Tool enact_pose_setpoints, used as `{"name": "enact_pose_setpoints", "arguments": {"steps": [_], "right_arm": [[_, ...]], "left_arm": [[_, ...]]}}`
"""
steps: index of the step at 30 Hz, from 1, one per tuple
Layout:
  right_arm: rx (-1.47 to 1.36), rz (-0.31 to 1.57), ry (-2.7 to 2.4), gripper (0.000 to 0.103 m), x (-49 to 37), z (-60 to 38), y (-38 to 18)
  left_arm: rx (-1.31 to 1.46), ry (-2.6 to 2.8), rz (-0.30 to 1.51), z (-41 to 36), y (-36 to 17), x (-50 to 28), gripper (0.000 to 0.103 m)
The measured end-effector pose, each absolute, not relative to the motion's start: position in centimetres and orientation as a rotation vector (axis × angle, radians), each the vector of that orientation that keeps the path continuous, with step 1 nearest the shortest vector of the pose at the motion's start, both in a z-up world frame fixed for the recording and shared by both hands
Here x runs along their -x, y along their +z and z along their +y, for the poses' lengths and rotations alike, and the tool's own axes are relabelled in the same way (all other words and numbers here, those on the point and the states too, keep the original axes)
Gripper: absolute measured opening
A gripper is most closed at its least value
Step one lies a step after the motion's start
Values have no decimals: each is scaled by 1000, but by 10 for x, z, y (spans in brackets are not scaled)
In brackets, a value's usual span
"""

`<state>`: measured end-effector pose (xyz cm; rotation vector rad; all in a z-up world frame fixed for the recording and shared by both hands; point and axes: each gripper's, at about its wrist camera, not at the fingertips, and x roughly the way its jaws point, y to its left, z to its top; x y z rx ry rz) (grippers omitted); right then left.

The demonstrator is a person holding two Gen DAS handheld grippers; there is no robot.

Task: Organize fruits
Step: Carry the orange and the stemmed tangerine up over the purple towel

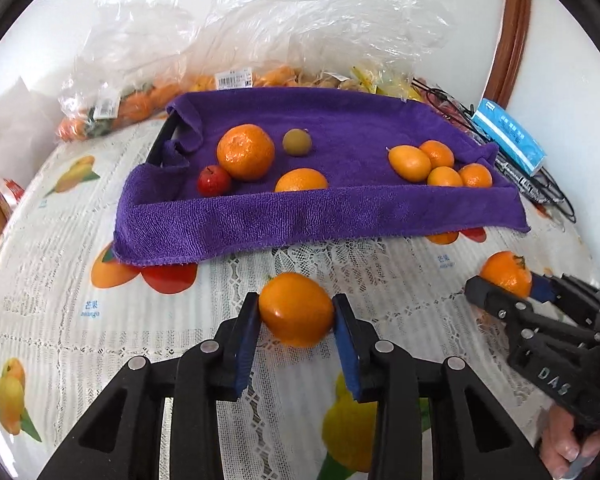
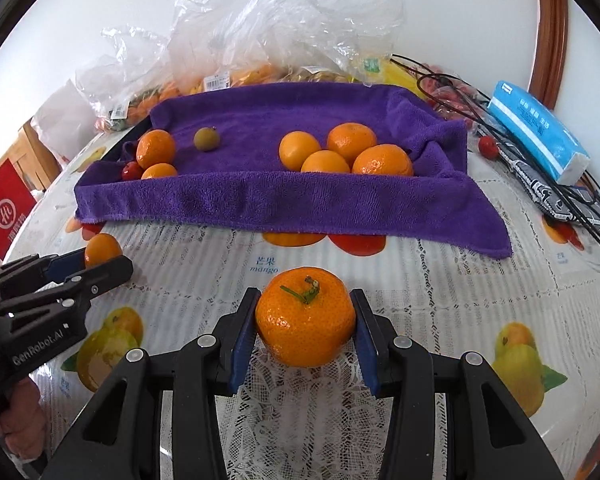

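The left gripper (image 1: 296, 312) was clamped on a smooth orange fruit (image 1: 296, 309), perhaps a kumquat, just above the tablecloth (image 1: 60, 320). The right gripper (image 2: 305, 318) pinched a stemmed mandarin (image 2: 305, 316) before the purple towel tray (image 2: 284, 200) holding other fruit.

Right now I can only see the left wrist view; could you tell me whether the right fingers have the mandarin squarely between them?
Observer: Yes. In the right wrist view the mandarin sits centred in the right gripper, with a blue pad against each side and its green stem pointing up.
Operator: Thank you. Is any fruit lying loose past the towel's right end?
Observer: One small red fruit lies on the table among the cables, beside the blue tissue pack and off the purple towel.
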<state>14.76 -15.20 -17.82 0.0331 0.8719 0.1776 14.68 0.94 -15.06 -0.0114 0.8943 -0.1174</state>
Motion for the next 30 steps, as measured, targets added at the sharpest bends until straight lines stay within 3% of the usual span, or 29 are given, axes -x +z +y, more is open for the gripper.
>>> {"name": "enact_pose_setpoints", "arguments": {"steps": [17,19,22,25,30], "right_arm": [[-9,881,176,49,-149,-147,-181],[-5,882,190,55,-149,-146,-181],[-7,881,192,53,-148,-147,-181],[-24,877,174,45,-145,-152,-181],[-9,882,163,44,-136,-151,-177]], "left_arm": [[35,-115,892,11,-151,-148,34],[29,-112,892,10,-151,-147,34],[48,-120,888,13,-150,-147,34],[73,-116,886,17,-150,-147,34],[55,-128,862,13,-145,-142,34]]}}
